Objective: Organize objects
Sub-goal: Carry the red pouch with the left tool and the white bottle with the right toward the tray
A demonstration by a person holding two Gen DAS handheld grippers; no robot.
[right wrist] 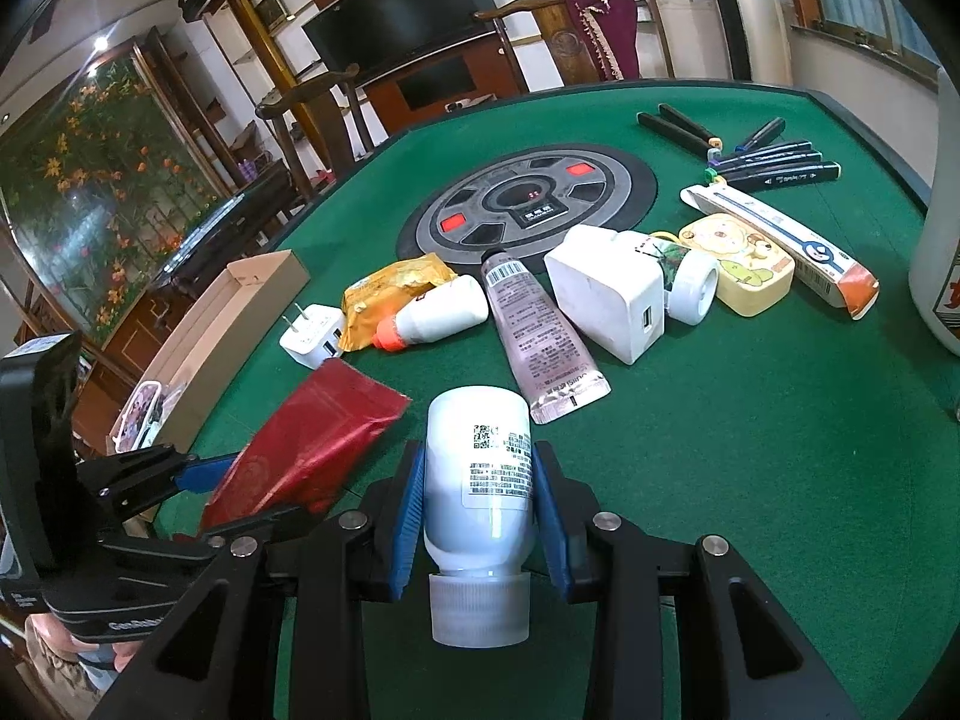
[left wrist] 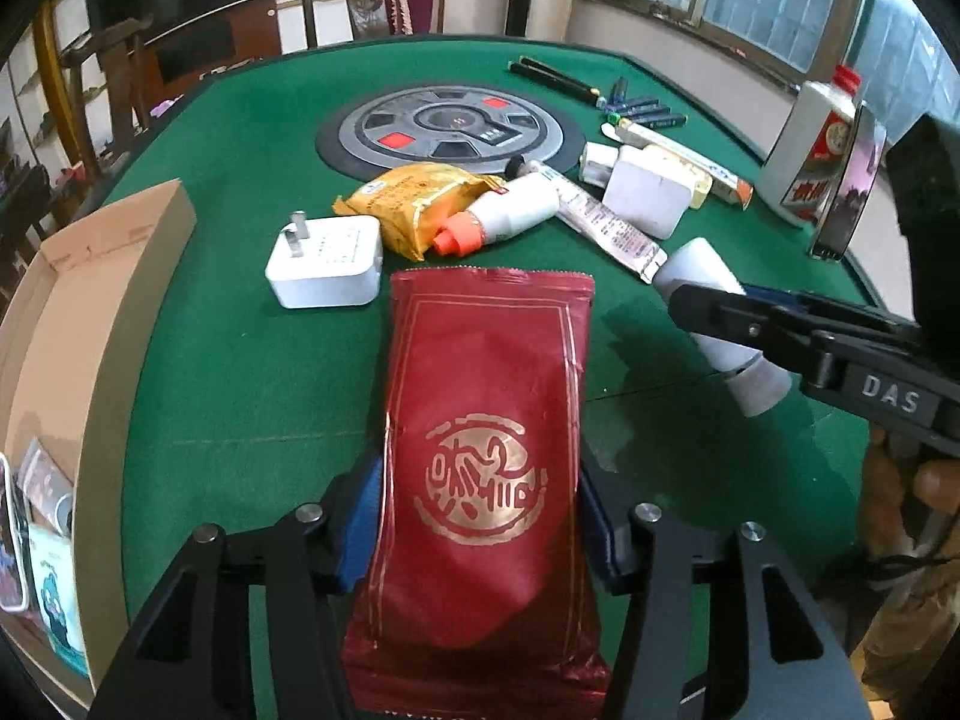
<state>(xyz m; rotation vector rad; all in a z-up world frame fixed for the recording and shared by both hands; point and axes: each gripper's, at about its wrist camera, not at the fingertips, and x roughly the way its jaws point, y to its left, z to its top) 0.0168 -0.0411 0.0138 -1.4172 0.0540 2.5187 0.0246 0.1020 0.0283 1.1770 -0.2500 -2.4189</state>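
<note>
Red packet (left wrist: 480, 468) between left fingers (left wrist: 360, 534), white bottle (right wrist: 477, 468) between right fingers (right wrist: 405, 516) — gripped

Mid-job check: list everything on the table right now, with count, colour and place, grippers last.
red packet: 1, red and gold, between the left gripper's pads
white bottle: 1, white, in the right gripper
cardboard box: 1, brown, left table edge
small charger: 1, white, by the yellow packet
yellow packet: 1, centre
orange-capped bottle: 1, white
clear tube: 1, centre
large charger: 1, white
markers: several, dark, far right
left gripper: shut on packet
right gripper: shut on bottle
</note>
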